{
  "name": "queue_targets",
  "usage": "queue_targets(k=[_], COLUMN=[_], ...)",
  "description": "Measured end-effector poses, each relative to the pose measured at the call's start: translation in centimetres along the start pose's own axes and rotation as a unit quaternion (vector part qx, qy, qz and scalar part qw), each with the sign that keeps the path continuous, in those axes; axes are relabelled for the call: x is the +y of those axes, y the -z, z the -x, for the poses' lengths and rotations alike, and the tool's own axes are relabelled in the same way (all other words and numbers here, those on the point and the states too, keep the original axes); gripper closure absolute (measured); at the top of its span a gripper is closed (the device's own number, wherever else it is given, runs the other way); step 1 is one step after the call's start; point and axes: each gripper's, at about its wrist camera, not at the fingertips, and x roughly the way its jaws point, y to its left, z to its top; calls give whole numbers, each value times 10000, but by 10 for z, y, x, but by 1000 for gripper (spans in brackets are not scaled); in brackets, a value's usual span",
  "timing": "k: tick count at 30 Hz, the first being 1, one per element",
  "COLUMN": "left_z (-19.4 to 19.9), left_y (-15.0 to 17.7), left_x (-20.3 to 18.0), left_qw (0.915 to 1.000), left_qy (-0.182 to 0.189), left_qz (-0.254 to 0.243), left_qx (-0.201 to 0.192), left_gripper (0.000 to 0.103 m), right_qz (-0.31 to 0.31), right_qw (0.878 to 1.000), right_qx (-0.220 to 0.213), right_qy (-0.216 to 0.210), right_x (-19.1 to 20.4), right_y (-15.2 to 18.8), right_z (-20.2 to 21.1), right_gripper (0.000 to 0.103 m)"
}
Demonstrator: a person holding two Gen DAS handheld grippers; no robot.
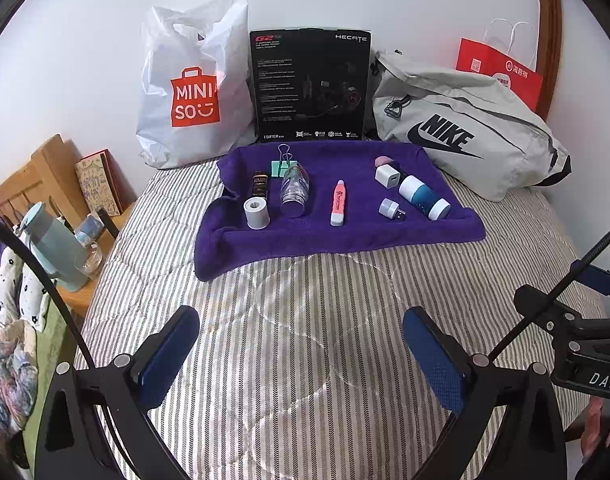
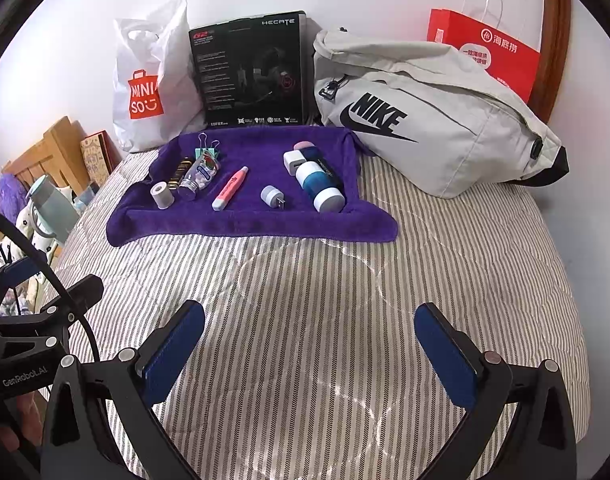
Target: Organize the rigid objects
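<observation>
Both tools hang over the striped bed (image 1: 305,340), well short of the work. The left hand-held gripper (image 1: 301,354) has its blue pads spread wide with nothing between them, and the right hand-held gripper (image 2: 311,350) is likewise apart and empty.

The small hard things lie on a purple towel (image 1: 325,236) at twelve o'clock from both grippers. At its nine o'clock edge stands a grey roll (image 1: 256,213), light and stiff; a pinch across its round wall should hold. Just beside it lies a clear bottle (image 1: 294,190), probably smooth and apt to roll, best taken across the body. The pink marker (image 1: 339,203) at the centre is slim and light, so grip it mid-barrel. Toward three o'clock the white-and-blue cylinder (image 1: 423,197) looks the heaviest and slickest; clamp its middle. The small USB plug (image 1: 390,208) and white charger (image 1: 386,176) offer flat faces. The soft towel may give under a downward press.
</observation>
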Motion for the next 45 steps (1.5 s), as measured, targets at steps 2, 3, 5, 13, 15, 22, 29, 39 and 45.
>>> queue_targets(k=[2, 3, 5, 13, 15, 22, 29, 39, 45], left_z=[0, 0, 1, 1, 1, 2, 2, 2, 1], left_y=[0, 0, 1, 1, 1, 2, 2, 2, 2], left_x=[0, 0, 0, 1, 2, 2, 3, 2, 5], left_qw=[10000, 10000, 10000, 10000, 10000, 10000, 10000, 10000, 10000], left_qy=[-9, -3, -17, 30, 26, 12, 40, 32, 32], left_qz=[6, 3, 10, 12, -5, -11, -11, -50, -45], left_qx=[-2, 3, 1, 12, 4, 14, 29, 17, 32], left_gripper=[0, 0, 0, 0, 0, 0, 0, 0, 0], right_qz=[-1, 4, 2, 13, 0, 12, -7, 2, -3], right_qw=[10000, 10000, 10000, 10000, 10000, 10000, 10000, 10000, 10000], right_qx=[0, 9, 14, 9, 16, 31, 30, 21, 30], right_qy=[5, 11, 11, 4, 4, 7, -3, 0, 2], right_x=[0, 0, -1, -2, -2, -3, -4, -5, -5], right_y=[0, 0, 1, 1, 1, 2, 2, 2, 2], right_z=[0, 0, -1, 0, -1, -1, -1, 0, 0], right_gripper=[0, 0, 0, 0, 0, 0, 0, 0, 0])
